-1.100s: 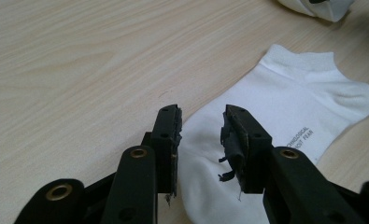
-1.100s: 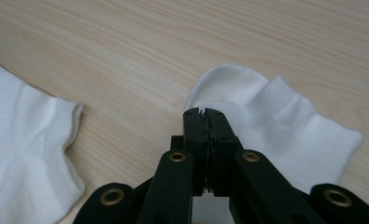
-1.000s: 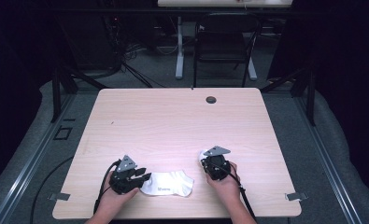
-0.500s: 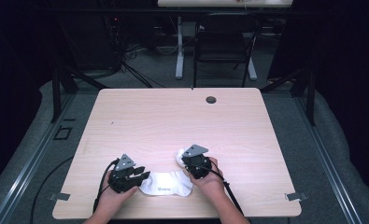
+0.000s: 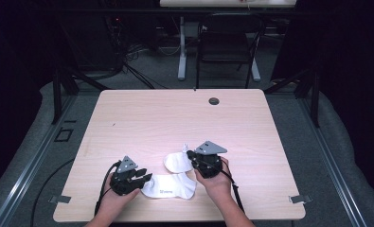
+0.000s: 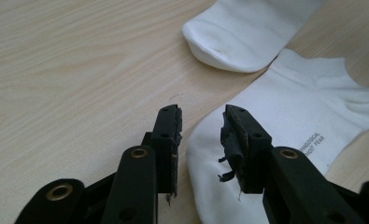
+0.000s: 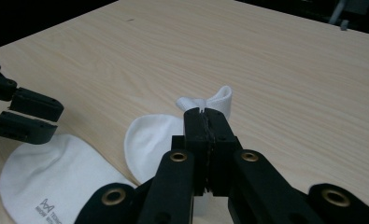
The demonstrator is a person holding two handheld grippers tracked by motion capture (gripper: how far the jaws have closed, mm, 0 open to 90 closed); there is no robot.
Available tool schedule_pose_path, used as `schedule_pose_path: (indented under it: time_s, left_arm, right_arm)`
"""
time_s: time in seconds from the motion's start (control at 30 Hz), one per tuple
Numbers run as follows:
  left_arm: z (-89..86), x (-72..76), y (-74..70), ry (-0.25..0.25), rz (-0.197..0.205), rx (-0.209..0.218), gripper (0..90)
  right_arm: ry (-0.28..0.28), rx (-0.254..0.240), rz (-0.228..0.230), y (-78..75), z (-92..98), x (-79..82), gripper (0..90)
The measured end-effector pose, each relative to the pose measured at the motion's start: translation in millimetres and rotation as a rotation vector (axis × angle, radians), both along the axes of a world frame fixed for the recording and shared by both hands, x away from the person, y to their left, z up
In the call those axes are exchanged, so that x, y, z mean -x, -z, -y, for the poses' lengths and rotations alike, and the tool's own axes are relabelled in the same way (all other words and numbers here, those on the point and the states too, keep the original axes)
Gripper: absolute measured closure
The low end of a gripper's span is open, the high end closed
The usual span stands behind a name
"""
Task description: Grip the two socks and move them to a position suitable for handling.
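Dark floor and cables surround the pale wooden table [image 5: 175,118] where we work, near its front edge. Two white socks lie there. The printed sock [image 5: 168,186] lies flat, its long axis running side to side along the table's front edge. The second sock [image 5: 177,161] sits just behind the printed one, farther from us, and is partly lifted.

Our right gripper [image 5: 191,155] has its jaws pressed fully together on one end of that second sock; in the right gripper view [image 7: 203,113] a pinched tuft of white cloth sticks out past the tips, and the rest trails down to the table.

Our left gripper [image 5: 144,177] rests at the left end of the printed sock, jaws about half open and holding nothing. In the left gripper view [image 6: 201,122] that sock's edge lies just ahead of the gap and to its right, so our left hand is the nearer one to take it.
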State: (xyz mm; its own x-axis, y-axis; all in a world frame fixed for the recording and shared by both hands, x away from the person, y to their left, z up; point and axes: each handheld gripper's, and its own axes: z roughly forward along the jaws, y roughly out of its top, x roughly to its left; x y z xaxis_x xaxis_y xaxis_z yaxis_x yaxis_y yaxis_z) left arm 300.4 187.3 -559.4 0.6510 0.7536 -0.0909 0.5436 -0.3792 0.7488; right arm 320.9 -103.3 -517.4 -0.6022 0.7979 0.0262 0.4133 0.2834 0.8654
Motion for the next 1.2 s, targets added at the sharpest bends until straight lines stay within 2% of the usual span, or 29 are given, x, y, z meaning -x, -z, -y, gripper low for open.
schedule_pose_path:
  time_s: [0.17, 0.2, 0.27, 0.33, 0.47, 0.63, 0.7, 0.73, 0.83, 0.87, 0.97, 1.03, 1.07, 1.2]
  left_arm:
    - [0.4, -0.5, 1.0, 0.002, -0.002, -0.002, 65.5]
    - [1.4, -0.9, 1.5, 0.000, -0.001, -0.005, 65.5]
    - [1.9, -1.1, 1.4, -0.003, 0.000, -0.005, 65.3]
    - [4.5, -4.1, 0.5, -0.004, 0.007, -0.008, 64.7]
    - [11.5, -10.8, -4.3, 0.000, 0.014, 0.007, 64.3]
    - [42.4, -28.2, -15.9, 0.049, 0.047, 0.001, 64.4]
    - [48.5, -32.1, -16.5, 0.056, 0.048, -0.002, 64.4]
    - [55.8, -36.4, -16.2, 0.064, 0.042, 0.007, 64.4]
    - [74.4, -47.1, -12.7, 0.077, 0.048, -0.006, 66.8]
    - [74.4, -47.1, -12.7, 0.077, 0.048, -0.006, 67.0]
    - [84.2, -56.6, -5.2, 0.076, 0.018, -0.029, 67.7]
    - [86.2, -58.2, -2.1, 0.075, 0.009, -0.037, 67.5]
    - [87.3, -61.7, 2.7, 0.070, -0.016, -0.066, 66.2]
    - [85.0, -65.9, 8.3, 0.047, -0.041, -0.088, 65.3]
  right_arm:
    - [0.049, -0.024, -0.027, 5.2, 14.4, 0.5, 89.3]
    - [0.073, -0.029, -0.044, 11.0, 21.8, 0.3, 89.3]
    - [0.085, -0.041, -0.053, 14.3, 25.4, -0.2, 89.3]
    - [0.119, -0.066, -0.090, 21.7, 36.1, -2.1, 89.2]
    - [0.142, -0.057, -0.110, 30.0, 43.6, -4.0, 89.2]
    - [0.147, -0.049, -0.117, 34.7, 43.5, -4.0, 89.1]
    - [0.144, -0.045, -0.113, 34.6, 43.2, -3.8, 89.1]
    - [0.145, -0.043, -0.105, 34.8, 42.9, -4.0, 89.1]
    - [0.150, -0.037, -0.105, 36.5, 44.8, -3.8, 88.9]
    - [0.150, -0.037, -0.105, 36.5, 44.8, -3.8, 88.9]
    - [0.150, -0.033, -0.106, 37.3, 48.4, -3.1, 88.9]
    - [0.151, -0.035, -0.106, 37.8, 49.4, -3.5, 88.8]
    - [0.157, -0.030, -0.110, 38.7, 51.2, -3.9, 88.7]
    - [0.161, -0.026, -0.115, 39.0, 53.9, -3.5, 88.2]
